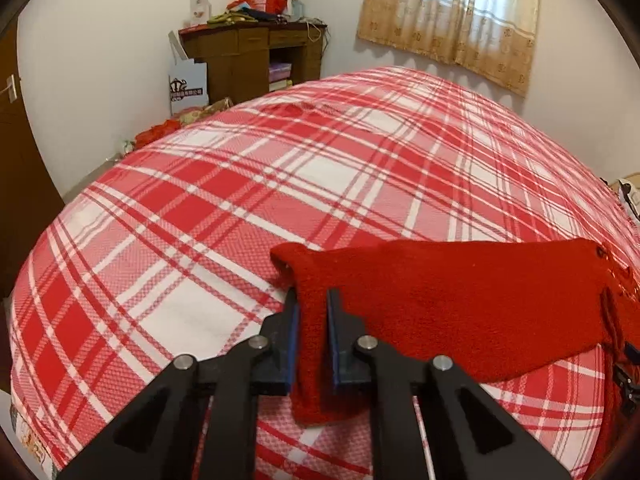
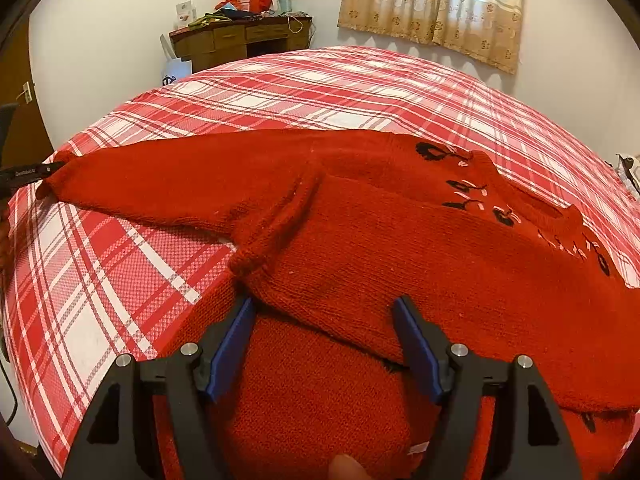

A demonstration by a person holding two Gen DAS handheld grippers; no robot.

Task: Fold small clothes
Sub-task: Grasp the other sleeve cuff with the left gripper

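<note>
A small red knitted sweater [image 2: 360, 248] with black and white embroidery near the collar lies on the red and white plaid bed [image 2: 280, 88]. One sleeve [image 2: 160, 188] stretches out to the left. My left gripper [image 1: 312, 300] is shut on the cuff end of that sleeve [image 1: 460, 300], and its tip also shows at the far left of the right wrist view [image 2: 36, 170]. My right gripper [image 2: 324, 308] is open, its jaws wide apart over the folded body of the sweater, with the other sleeve's cuff [image 2: 248, 260] just ahead of its left finger.
A brown desk [image 1: 252, 56] piled with clutter stands against the far wall, a white bag [image 1: 188, 84] beside it. A curtained window [image 1: 452, 16] is at the back right. A brown door [image 1: 16, 160] is at the left. The plaid bedcover spreads wide around the sweater.
</note>
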